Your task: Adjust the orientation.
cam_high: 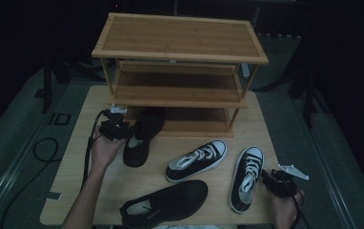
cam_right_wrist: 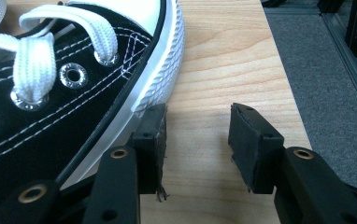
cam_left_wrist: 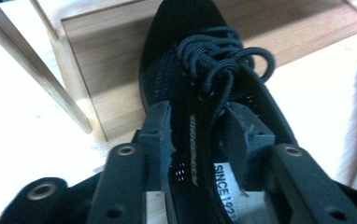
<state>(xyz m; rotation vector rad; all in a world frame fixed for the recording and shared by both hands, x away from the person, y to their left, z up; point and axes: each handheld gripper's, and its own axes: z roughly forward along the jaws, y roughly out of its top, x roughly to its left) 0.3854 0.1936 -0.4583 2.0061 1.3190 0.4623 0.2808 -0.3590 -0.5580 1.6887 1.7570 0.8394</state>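
On the wooden worktop point(cam_high: 75, 186) stands a three-tier bamboo shoe rack point(cam_high: 180, 36), and the left hand-held gripper point(cam_high: 116, 129) sits at the heel end of a black mesh shoe point(cam_high: 143, 138) whose toe rests on the rack's lowest shelf point(cam_high: 194, 124). In the left gripper view this shoe point(cam_left_wrist: 200, 84) runs straight ahead between the two black jaws, which stand apart on either side of its tongue and black laces; the pads do not appear to press on it, so the left hand-held gripper point(cam_left_wrist: 204, 126) is parted with the shoe lying loose between its jaws. A white tongue label reads "SINCE 192", with the rest cut off, and a line of small white lettering along the tongue is too blurred to read. The right hand-held gripper point(cam_high: 278, 183) rests at the worktop's near right corner, just beside a black-and-white canvas sneaker point(cam_high: 247, 179). In the right gripper view its jaws are wide apart over bare wood, one pad point(cam_right_wrist: 151, 140) against the sneaker's white rubber sole, gripping nothing. A second canvas sneaker point(cam_high: 197, 161) and another black mesh shoe point(cam_high: 166, 202) lie nearer the middle and front.
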